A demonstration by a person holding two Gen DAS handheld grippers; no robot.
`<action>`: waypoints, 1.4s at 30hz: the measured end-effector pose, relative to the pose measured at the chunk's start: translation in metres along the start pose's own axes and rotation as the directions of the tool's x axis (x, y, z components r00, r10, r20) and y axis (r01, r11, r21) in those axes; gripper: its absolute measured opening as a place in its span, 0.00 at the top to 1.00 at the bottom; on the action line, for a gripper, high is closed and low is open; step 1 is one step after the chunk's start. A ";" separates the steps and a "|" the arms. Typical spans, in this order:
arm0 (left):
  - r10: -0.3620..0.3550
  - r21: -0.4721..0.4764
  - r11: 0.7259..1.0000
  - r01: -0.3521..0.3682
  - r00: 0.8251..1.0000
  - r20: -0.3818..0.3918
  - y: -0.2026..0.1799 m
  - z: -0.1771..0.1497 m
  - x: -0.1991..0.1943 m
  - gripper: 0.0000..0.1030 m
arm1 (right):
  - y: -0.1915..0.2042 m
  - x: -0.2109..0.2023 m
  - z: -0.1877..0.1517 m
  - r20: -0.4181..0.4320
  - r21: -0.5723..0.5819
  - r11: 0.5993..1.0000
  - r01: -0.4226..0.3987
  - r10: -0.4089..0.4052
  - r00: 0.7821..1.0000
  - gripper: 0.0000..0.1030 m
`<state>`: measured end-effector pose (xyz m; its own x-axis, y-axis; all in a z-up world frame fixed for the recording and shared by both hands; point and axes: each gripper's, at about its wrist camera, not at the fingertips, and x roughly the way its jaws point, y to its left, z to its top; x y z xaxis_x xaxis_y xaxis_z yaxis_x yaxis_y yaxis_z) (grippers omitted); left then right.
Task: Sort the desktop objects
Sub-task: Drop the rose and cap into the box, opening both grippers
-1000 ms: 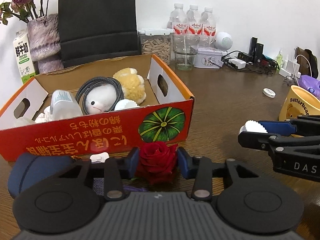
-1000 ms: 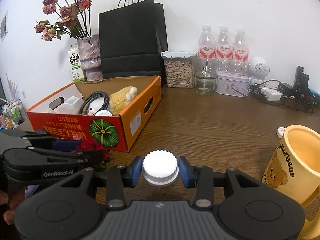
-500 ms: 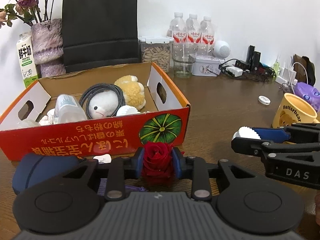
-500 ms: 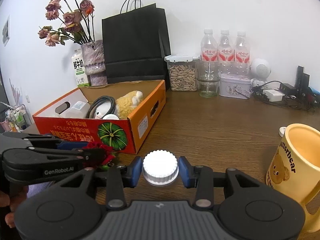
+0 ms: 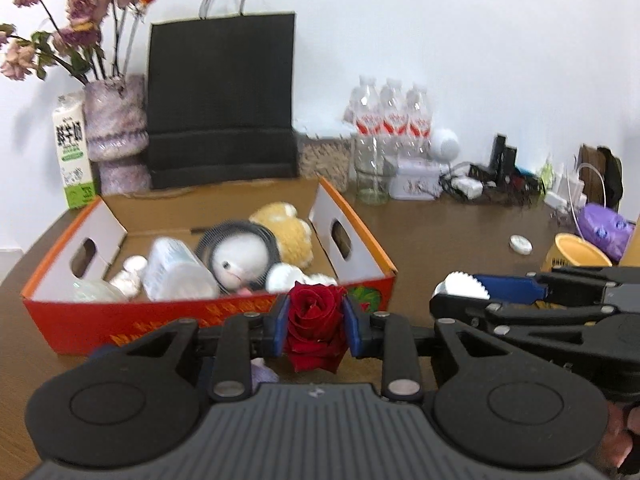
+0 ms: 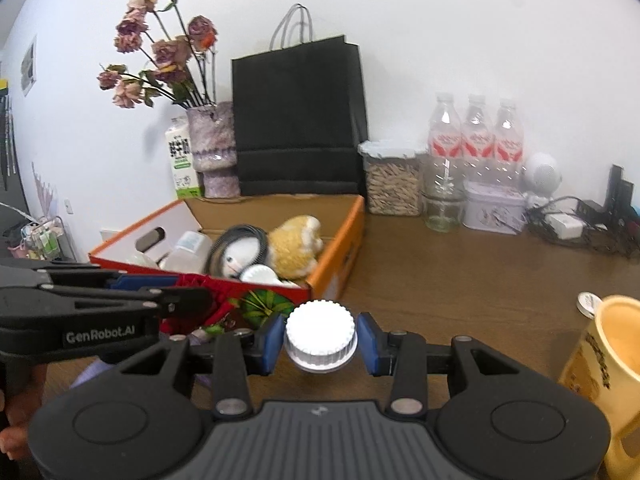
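Note:
My left gripper [image 5: 314,322] is shut on a red rose [image 5: 316,326] and holds it just before the near wall of the orange cardboard box [image 5: 120,320]. It also shows in the right wrist view [image 6: 188,294], at the left. My right gripper [image 6: 320,338] is shut on a white ribbed cap [image 6: 320,338], above the table to the right of the box [image 6: 340,240]. It also shows in the left wrist view [image 5: 460,288]. The box holds a white plush toy [image 5: 240,260], a yellow plush toy [image 5: 292,232], a coiled cable and a clear bottle [image 5: 176,268].
A yellow mug [image 6: 612,372] stands at the right, with a small white lid [image 6: 588,302] beside it. A black paper bag [image 6: 296,120], a vase of dried flowers [image 6: 210,140], a milk carton, water bottles [image 6: 476,136] and chargers line the back of the wooden table.
Both grippers have risen with their loads: the box interior now shows from higher. The rose has come up to the level of the box's near rim.

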<state>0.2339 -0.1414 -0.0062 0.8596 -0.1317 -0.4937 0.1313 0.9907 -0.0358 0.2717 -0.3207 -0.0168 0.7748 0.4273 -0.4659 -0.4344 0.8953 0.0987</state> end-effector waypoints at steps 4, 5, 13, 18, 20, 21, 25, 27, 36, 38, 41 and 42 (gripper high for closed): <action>0.017 -0.024 1.000 -0.016 0.999 0.029 0.019 0.008 -0.008 0.72 | 0.018 0.006 0.014 0.015 -0.018 1.000 -0.012 0.012 1.000 0.62; 0.022 -0.028 0.999 -0.021 0.999 0.034 0.024 0.010 -0.009 0.72 | 0.023 0.008 0.019 0.020 -0.020 1.000 -0.015 0.015 1.000 0.62; 0.061 -0.092 0.994 -0.055 0.996 0.062 0.075 0.024 -0.012 0.72 | 0.057 0.040 0.044 0.024 -0.031 0.999 -0.021 0.022 0.999 0.62; 0.085 -0.111 0.991 -0.078 0.994 0.064 0.102 0.033 -0.003 0.72 | 0.071 0.069 0.056 0.016 -0.032 0.999 -0.020 0.021 1.000 0.62; 0.092 -0.118 0.989 -0.084 0.994 0.061 0.111 0.035 0.003 0.72 | 0.073 0.080 0.060 0.010 -0.026 0.999 -0.018 0.018 1.000 0.62; 0.097 -0.122 0.989 -0.089 0.994 0.060 0.116 0.037 0.006 0.72 | 0.073 0.086 0.061 0.006 -0.020 1.000 -0.020 0.020 1.000 0.62; 0.107 -0.134 0.986 -0.100 0.993 0.045 0.131 0.038 0.021 0.72 | 0.070 0.107 0.066 -0.012 -0.005 1.000 -0.005 0.005 1.000 0.62; 0.108 -0.141 0.985 -0.103 0.994 0.027 0.138 0.035 0.031 0.72 | 0.067 0.115 0.066 -0.023 -0.001 1.000 0.004 -0.004 1.000 0.62; 0.128 -0.138 0.982 -0.130 0.992 -0.017 0.155 0.031 0.059 0.72 | 0.057 0.136 0.064 -0.066 -0.009 1.000 0.021 -0.022 0.998 0.62; 0.134 -0.134 0.982 -0.135 0.991 -0.019 0.158 0.031 0.061 0.72 | 0.057 0.138 0.064 -0.071 -0.016 1.000 0.019 -0.020 0.997 0.62; 0.144 -0.128 0.981 -0.146 0.989 -0.027 0.159 0.031 0.064 0.64 | 0.057 0.140 0.065 -0.081 -0.014 1.000 0.025 -0.026 0.996 0.62; 0.147 -0.126 0.981 -0.150 0.989 -0.029 0.159 0.031 0.065 0.55 | 0.057 0.140 0.065 -0.081 -0.010 1.000 0.027 -0.028 0.996 0.58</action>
<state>0.3256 0.0067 -0.0166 0.8547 0.0165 -0.5188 -0.0620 0.9956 -0.0704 0.3852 -0.2017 -0.0190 0.7469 0.3908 -0.5379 -0.4179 0.9052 0.0774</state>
